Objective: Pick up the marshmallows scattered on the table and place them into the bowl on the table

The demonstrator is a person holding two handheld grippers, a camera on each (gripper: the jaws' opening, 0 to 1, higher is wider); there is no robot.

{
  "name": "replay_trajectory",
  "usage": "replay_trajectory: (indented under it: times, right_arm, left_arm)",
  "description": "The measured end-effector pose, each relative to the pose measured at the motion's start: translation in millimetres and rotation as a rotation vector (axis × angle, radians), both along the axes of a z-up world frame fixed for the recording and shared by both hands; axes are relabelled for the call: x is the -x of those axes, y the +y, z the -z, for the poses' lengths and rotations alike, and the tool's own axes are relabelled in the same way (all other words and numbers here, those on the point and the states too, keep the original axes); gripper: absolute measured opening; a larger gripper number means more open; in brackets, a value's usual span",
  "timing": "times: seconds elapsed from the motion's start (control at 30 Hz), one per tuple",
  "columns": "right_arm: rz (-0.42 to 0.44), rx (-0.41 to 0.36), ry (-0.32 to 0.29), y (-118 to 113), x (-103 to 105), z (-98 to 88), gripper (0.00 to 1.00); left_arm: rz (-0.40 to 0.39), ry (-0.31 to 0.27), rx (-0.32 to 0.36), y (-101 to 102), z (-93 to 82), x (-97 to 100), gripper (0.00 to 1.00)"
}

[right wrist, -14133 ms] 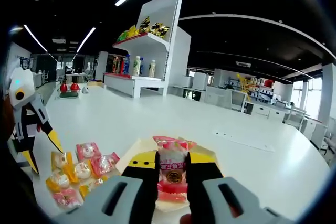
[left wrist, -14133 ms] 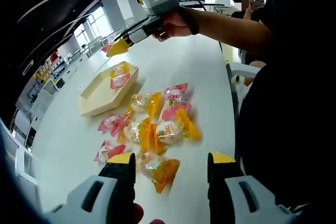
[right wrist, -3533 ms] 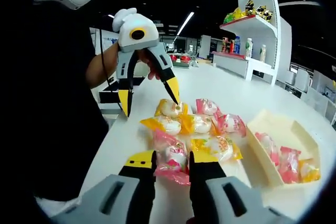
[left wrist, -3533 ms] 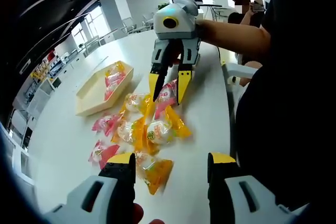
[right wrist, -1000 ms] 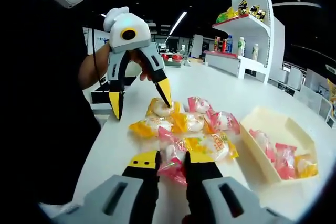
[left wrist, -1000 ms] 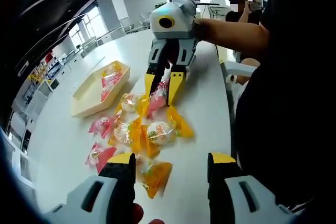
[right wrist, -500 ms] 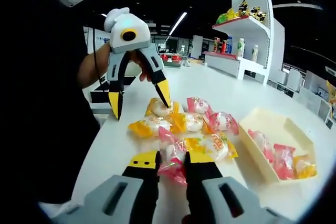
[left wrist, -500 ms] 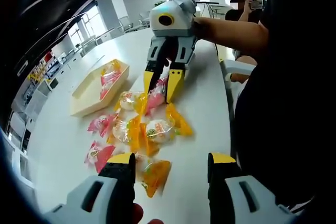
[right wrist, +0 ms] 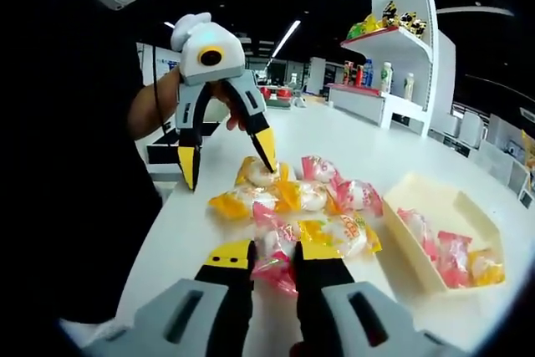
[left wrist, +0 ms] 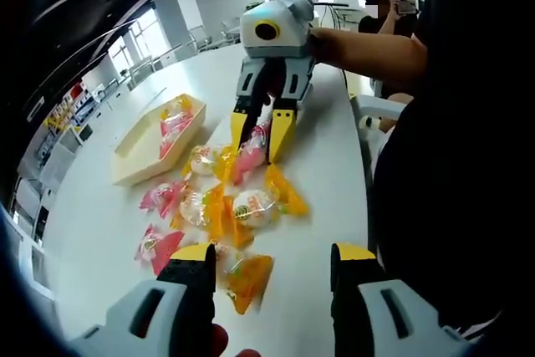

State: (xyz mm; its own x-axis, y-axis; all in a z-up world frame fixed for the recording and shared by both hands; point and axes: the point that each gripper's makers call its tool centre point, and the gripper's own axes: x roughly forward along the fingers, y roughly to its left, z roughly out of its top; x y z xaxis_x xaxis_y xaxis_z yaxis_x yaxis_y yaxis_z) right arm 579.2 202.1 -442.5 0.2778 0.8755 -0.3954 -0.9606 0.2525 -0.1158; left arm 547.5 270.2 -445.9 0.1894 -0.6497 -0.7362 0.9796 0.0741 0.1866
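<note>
Right gripper view: your right gripper [right wrist: 272, 258] has its yellow-tipped jaws nearly together around a pink-wrapped marshmallow [right wrist: 272, 250], which sits squarely between the tips on the white table [right wrist: 393, 160].
Left gripper view: your left gripper [left wrist: 271, 262] is spread wide with nothing in it; an orange-wrapped marshmallow [left wrist: 242, 277] lies on the table [left wrist: 117, 223] just beyond and between its tips.
Right gripper from the left gripper view: the right gripper [left wrist: 261, 133] points down at the far end of the pile, the pink-wrapped marshmallow [left wrist: 252, 150] caught between its tips.
Left gripper from the right gripper view: the left gripper [right wrist: 226, 158] hangs open over the near-left edge of the pile, one tip close above a yellow-wrapped marshmallow [right wrist: 260, 174]; you cannot tell whether it touches.
Pile: the loose marshmallows [left wrist: 219, 206] lie bunched together, pink and yellow wrappers overlapping.
Bowl: the cream bowl [right wrist: 465, 211] stands to the right of the pile, apart from it, with several wrapped sweets [right wrist: 447, 250] inside; in the left gripper view the bowl [left wrist: 138, 152] is far and left.
</note>
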Motion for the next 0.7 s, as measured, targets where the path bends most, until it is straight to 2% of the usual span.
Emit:
replay_trajectory:
  times: [0.7]
  right_arm:
    - [0.009, -0.067, -0.012, -2.2, 2.6, -12.0, 0.19]
  left_arm:
    - [0.002, 0.003, 0.002, -2.0, 0.3, 1.0, 0.56]
